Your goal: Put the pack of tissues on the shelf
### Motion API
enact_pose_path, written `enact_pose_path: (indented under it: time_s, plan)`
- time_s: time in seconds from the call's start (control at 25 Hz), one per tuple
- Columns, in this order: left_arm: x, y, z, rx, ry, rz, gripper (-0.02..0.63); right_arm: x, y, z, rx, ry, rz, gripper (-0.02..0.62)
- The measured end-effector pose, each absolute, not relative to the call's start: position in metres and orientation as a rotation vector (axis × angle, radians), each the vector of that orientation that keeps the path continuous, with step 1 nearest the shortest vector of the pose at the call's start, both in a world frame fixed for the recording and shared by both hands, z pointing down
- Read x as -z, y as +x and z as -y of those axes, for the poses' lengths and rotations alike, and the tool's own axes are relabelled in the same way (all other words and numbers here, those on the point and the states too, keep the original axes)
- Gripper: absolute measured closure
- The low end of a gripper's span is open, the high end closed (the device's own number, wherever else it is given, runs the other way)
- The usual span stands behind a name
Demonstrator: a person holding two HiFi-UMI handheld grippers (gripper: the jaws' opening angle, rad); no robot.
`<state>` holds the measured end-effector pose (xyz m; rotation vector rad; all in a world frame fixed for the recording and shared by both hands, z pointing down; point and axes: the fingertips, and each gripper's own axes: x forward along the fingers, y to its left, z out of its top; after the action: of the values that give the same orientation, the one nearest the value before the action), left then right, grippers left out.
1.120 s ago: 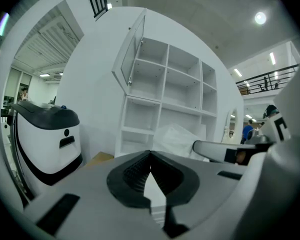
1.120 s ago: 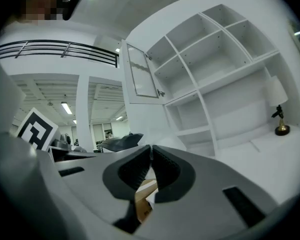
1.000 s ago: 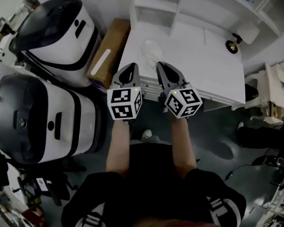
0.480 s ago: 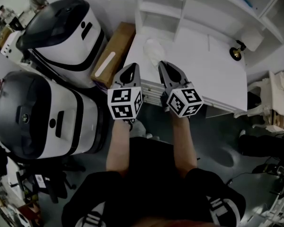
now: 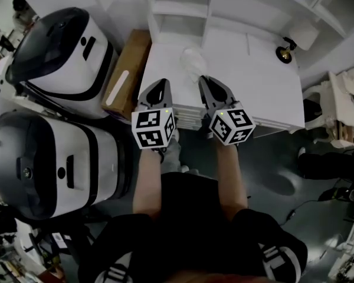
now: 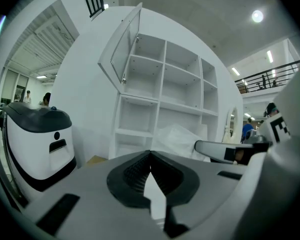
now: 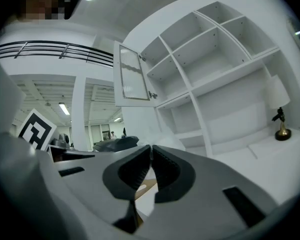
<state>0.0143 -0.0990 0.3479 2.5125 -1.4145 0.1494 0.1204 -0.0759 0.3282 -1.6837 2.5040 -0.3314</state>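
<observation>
The pack of tissues [image 5: 194, 58] is seen lying on the white desktop [image 5: 256, 90] in the upper centre of the head view, just below the open shelf unit [image 5: 183, 7] and just beyond both grippers. The left gripper [image 5: 159, 84] and the right gripper [image 5: 206, 80] are held side by side over the desk's near edge at centre frame, each with its fingers pressed together on nothing. A cardboard box [image 5: 125, 75] is seen against the desk's left side, two white-and-black machines [image 5: 59, 52] at left, a small lamp [image 5: 281, 53] at upper right.
</observation>
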Motion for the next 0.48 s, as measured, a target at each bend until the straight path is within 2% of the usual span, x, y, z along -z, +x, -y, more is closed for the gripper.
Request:
enact_pose_path:
  time_s: [0.48]
  plan:
    - [-0.402, 0.080, 0.184, -0.246, 2.522, 1.275, 0.595, -0.389, 0.177, 0.147, 0.444, -1.851, -2.458, 0.575]
